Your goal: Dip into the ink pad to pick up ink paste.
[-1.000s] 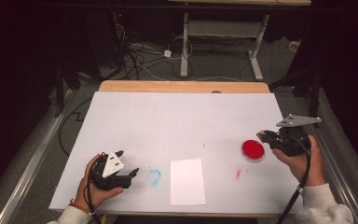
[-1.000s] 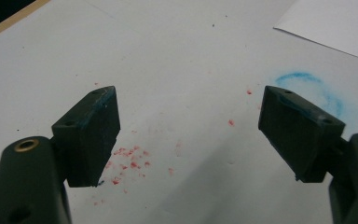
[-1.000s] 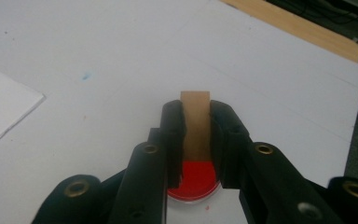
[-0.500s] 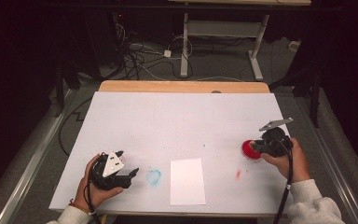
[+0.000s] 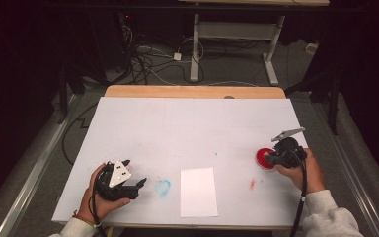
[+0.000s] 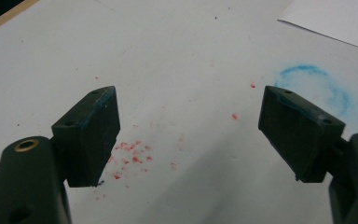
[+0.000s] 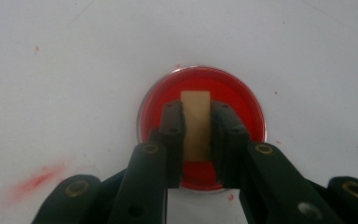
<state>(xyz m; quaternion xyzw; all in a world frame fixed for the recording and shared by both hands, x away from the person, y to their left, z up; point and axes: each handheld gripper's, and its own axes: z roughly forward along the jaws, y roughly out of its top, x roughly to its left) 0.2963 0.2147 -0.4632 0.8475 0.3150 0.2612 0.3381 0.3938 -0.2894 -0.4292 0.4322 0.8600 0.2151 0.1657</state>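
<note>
A shallow round dish of red ink (image 5: 262,157) sits on the white table cover at the right. My right gripper (image 5: 269,159) is over it, shut on a small tan block (image 7: 196,121) whose far end reaches the middle of the red dish (image 7: 242,107). Whether the block touches the ink I cannot tell. My left gripper (image 5: 140,183) rests near the front left edge, open and holding nothing, its jaws wide apart (image 6: 189,105) above red specks (image 6: 130,154). A blue ring mark (image 5: 162,187) lies just to its right, and it appears again as the blue ring (image 6: 314,86).
A white sheet of paper (image 5: 198,191) lies at the front centre, its corner visible as the sheet (image 6: 335,18). A red smear (image 5: 251,184) marks the cover between sheet and dish. The wooden table edge (image 5: 192,91) runs along the back, with cables on the floor beyond.
My right gripper has come left and down from beside the red dish to over it, bringing the tan block onto the dish. The left gripper has stayed put.
</note>
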